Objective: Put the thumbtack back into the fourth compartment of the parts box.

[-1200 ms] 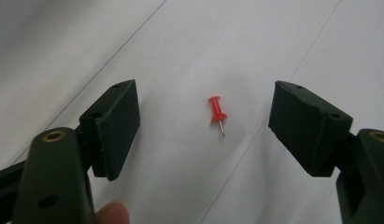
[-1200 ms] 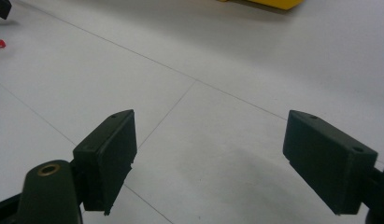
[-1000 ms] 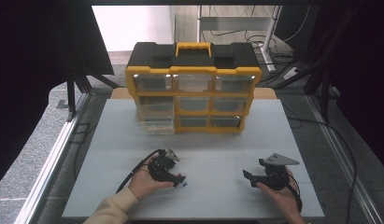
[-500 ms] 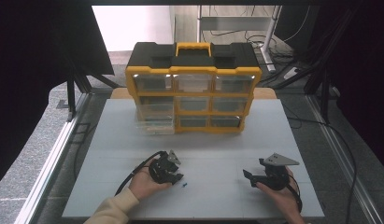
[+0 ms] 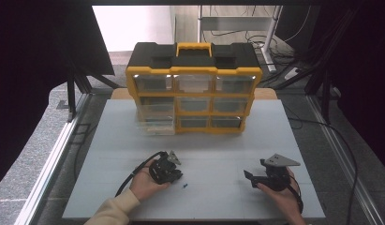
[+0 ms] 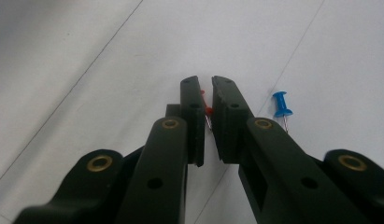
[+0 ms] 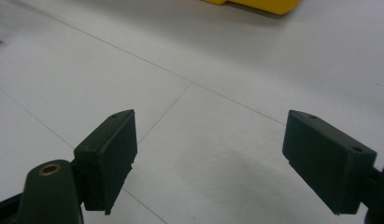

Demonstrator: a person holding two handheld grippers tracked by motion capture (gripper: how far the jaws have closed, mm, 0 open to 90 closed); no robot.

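While its jaws have just been closing, the left hand-held gripper (image 6: 206, 88) pinches a red push pin (image 6: 207, 108) low on the white table (image 5: 218, 140); a blue push pin (image 6: 282, 105) lies just right, pointing back toward the hand, and the right hand-held gripper (image 7: 208, 154) gapes empty, well apart.

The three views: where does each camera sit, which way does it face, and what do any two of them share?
High view: above the person's side, facing forward and down on the white table and yellow drawer organizer; both forearms enter from below.
Left gripper view: rides the left gripper, looking along jaws that have just been closing on a red pushpin; blue pushpin beside.
Right gripper view: rides the right gripper, jaws wide over the table.
Shared: high and left gripper views both show the blue pushpin.
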